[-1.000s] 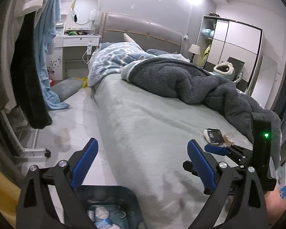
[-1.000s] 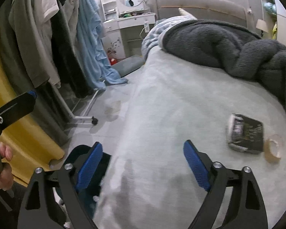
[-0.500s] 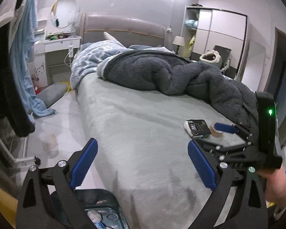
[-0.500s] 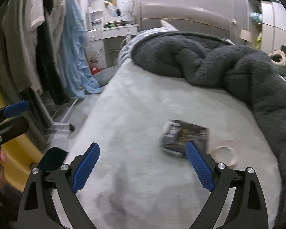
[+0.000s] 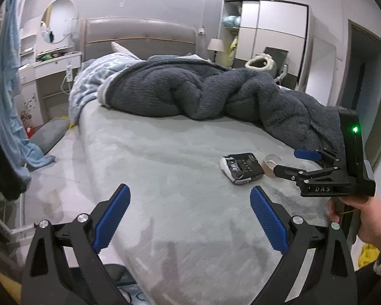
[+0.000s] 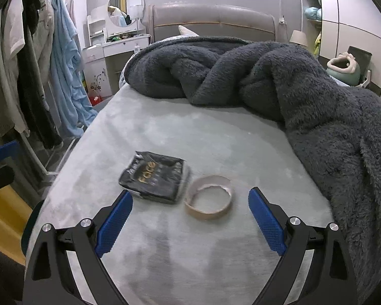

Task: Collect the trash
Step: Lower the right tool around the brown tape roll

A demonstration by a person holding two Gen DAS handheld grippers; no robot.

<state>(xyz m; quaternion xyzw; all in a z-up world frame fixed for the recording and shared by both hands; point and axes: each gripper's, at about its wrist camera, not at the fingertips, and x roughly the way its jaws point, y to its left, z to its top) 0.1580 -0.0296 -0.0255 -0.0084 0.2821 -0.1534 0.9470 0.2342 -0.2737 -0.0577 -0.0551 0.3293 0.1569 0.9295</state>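
Jaws wide on both right gripper (image 6: 190,218) and left gripper (image 5: 189,213), poised near tape ring (image 6: 208,197) beside black packet (image 6: 153,176), ready for pickup.

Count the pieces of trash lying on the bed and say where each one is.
2. A black packet lies flat on the grey sheet, ahead of the open right gripper. An empty tape ring lies just right of it. More could be hidden under the dark blanket.
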